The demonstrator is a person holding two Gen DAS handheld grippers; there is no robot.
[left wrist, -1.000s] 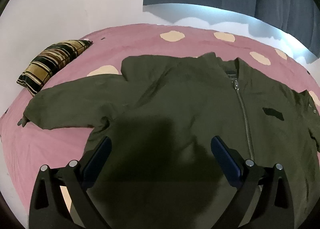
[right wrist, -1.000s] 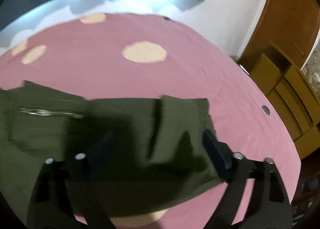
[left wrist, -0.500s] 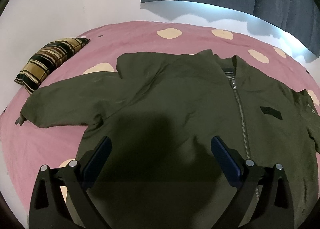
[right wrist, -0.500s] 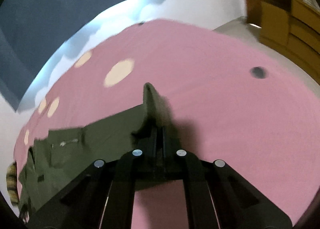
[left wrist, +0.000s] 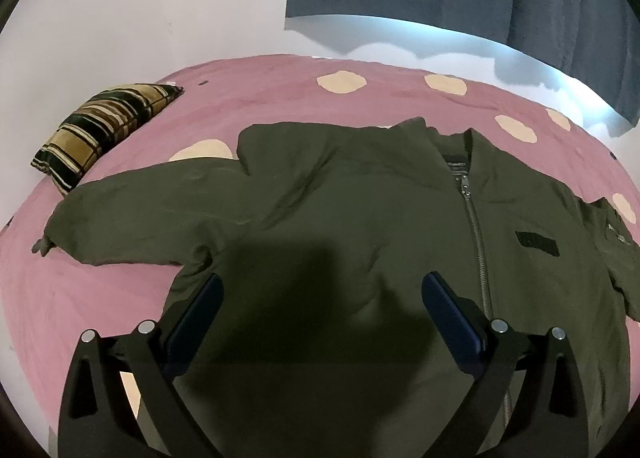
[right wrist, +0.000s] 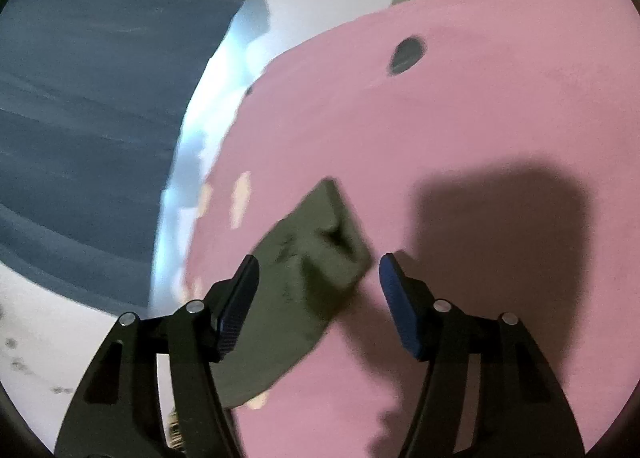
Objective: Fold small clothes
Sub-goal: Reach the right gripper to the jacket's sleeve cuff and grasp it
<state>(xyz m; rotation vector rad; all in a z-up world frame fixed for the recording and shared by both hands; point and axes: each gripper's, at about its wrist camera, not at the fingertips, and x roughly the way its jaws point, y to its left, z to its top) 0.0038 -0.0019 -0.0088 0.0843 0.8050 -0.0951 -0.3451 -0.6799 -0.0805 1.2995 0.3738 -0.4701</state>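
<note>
Two grippers worked over an olive jacket (left wrist: 352,217) spread front-up, zip closed, on the pink spotted bedsheet (left wrist: 280,97), a striped pillow (left wrist: 104,125) beyond its outstretched sleeve. The left gripper (left wrist: 322,310) hovered above the jacket's body, jaws wide apart and holding nothing. The right gripper (right wrist: 318,278) was opening, the sleeve cuff (right wrist: 320,242) lying between its pads, seemingly let go, though blur made that uncertain. To fold well, both sleeves should lie flat and straight before being brought across the chest.
</note>
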